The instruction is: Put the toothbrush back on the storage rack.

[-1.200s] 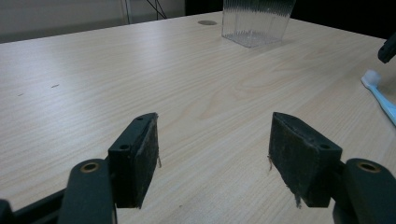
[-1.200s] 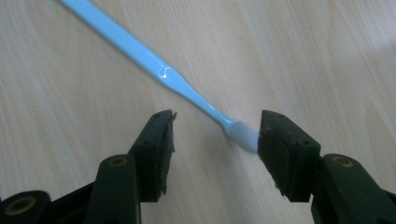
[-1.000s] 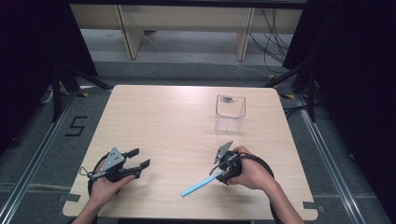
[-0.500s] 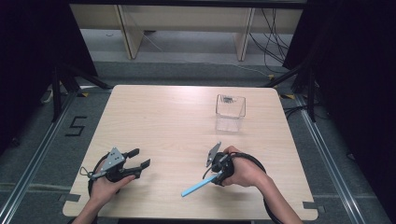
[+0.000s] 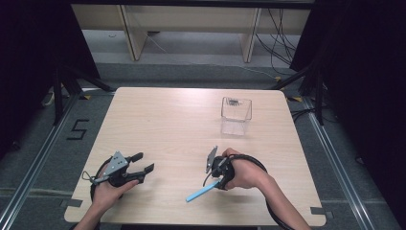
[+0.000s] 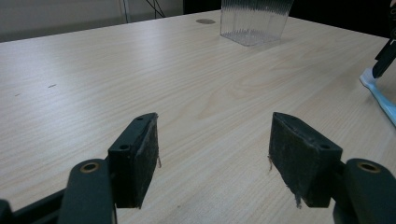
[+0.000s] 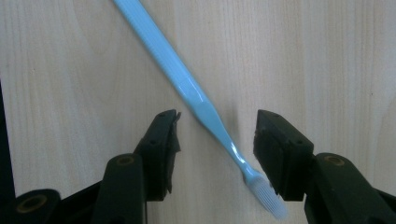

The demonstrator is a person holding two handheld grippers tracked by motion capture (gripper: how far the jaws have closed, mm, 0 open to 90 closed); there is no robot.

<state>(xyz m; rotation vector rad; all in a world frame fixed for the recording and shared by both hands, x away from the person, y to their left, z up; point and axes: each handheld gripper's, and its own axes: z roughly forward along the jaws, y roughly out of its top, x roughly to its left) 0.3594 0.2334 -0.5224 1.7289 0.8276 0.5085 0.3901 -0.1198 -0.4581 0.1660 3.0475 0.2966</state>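
My right hand-held gripper (image 7: pixel 217 135) points down over the blue toothbrush (image 7: pixel 187 86), which lies flat on the bench (image 5: pixel 167 124) near its front edge, right of the middle. Its jaws have just been closing a little yet stand wide, the toothbrush neck between them, pads not pressing it. My left hand-held gripper (image 6: pixel 212 161) stands wide and holds nothing, near the front left corner.

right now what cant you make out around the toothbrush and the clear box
- Toothbrush head: in the high view, hidden under the right hand-held gripper.
- Toothbrush handle end: cut off by the top edge in the right gripper view.
- Clear box: dark bit inside too small to identify in the high view; its top is cut off in the left gripper view.
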